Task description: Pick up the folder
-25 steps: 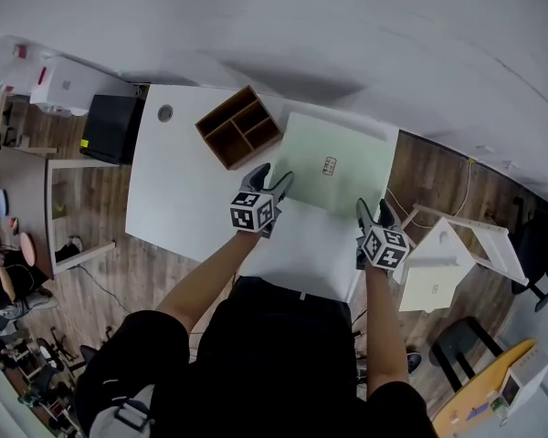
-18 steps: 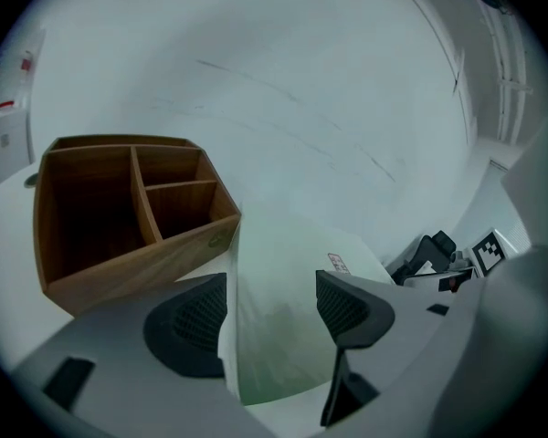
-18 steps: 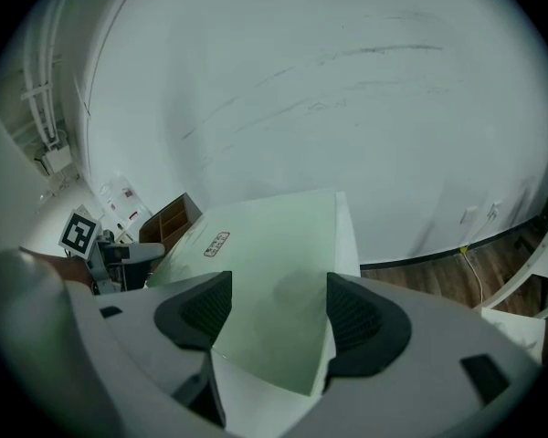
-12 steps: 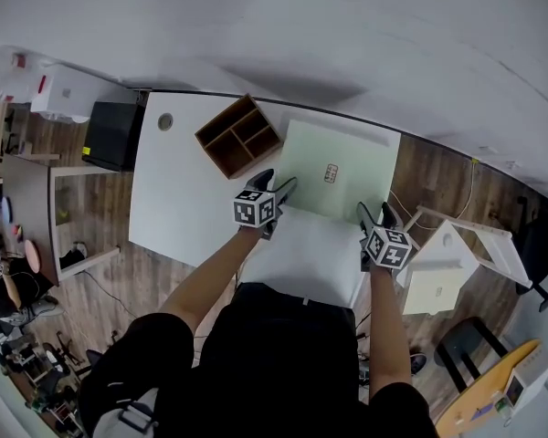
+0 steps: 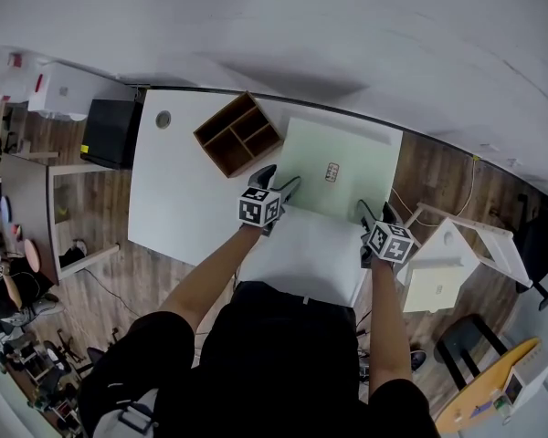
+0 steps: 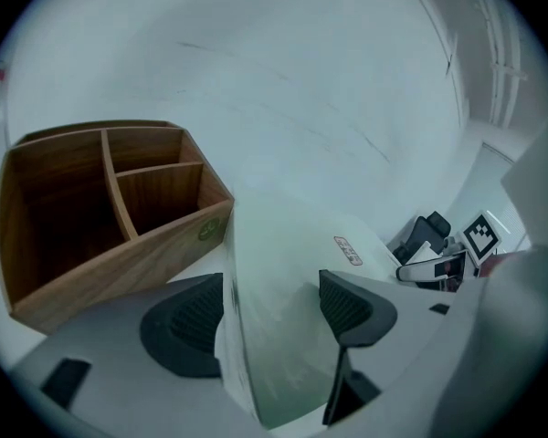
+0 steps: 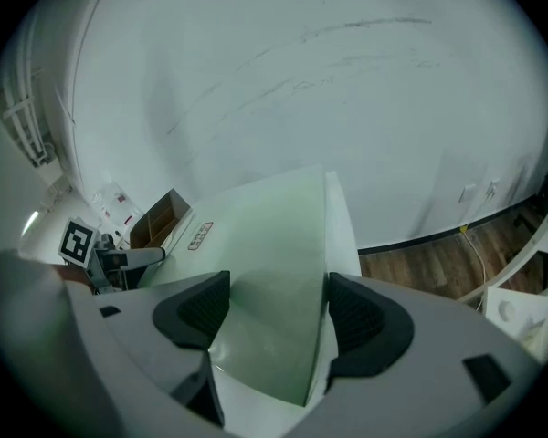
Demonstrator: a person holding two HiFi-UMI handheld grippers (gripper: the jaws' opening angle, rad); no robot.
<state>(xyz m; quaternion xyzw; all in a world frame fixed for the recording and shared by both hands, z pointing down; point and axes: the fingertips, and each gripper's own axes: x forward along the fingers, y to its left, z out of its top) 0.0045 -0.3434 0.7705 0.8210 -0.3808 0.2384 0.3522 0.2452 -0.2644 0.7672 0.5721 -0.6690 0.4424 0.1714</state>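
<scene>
Tabletop [image 5: 178,199]: both grippers [image 5: 279,182] [image 5: 374,211] tilt down, opening jaws astride folder [image 5: 338,167].

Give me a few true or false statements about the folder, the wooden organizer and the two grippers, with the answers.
The folder is pale green. True.
The wooden organizer sits on top of the folder. False: it stands beside it on the table.
The left gripper and the right gripper are both at the folder's near edge. True; the right one's jaws are opening, with the folder's edge between them.
The organizer's compartments hold pens. False: they look empty.
</scene>
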